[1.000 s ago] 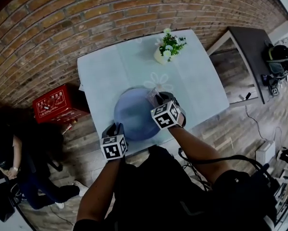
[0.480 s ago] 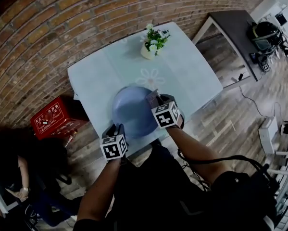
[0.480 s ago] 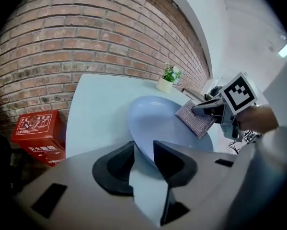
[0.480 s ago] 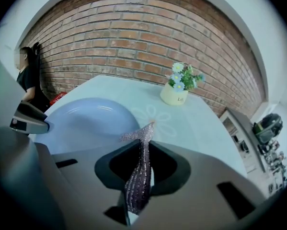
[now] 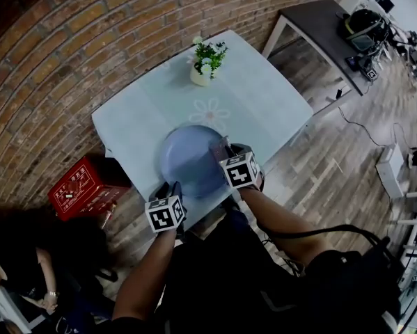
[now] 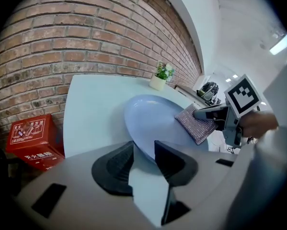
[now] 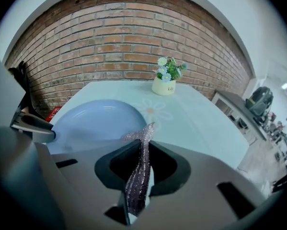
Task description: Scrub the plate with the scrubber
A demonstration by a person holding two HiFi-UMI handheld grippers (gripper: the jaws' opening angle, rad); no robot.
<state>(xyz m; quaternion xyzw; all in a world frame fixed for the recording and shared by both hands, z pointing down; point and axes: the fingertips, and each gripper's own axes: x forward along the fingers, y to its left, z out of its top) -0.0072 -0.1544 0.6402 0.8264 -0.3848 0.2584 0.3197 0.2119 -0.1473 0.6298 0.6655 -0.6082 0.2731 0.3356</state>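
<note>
A pale blue plate (image 5: 184, 158) lies near the front edge of the light table (image 5: 264, 110). My left gripper (image 5: 172, 186) sits at its near-left rim. In the left gripper view the plate (image 6: 148, 123) has its rim running between the left gripper's (image 6: 142, 159) jaws, which are opening, and the pads stand off it. My right gripper (image 5: 225, 148) is shut on a purple glittery scrubber (image 5: 220, 149) over the plate's right rim. The scrubber (image 7: 138, 176) stands pinched on edge in the right gripper view, with the plate (image 7: 93, 121) ahead to the left.
A white pot of flowers (image 5: 202, 67) stands at the table's far side. A red crate (image 5: 79, 186) sits on the wooden floor to the left under the brick wall. A dark side table (image 5: 319, 16) is at the upper right. A person (image 5: 27, 284) is at the lower left.
The head view has swung, so the table sits further left and up in it. Both grippers stay at the plate, the right one still holding the scrubber at its right rim.
</note>
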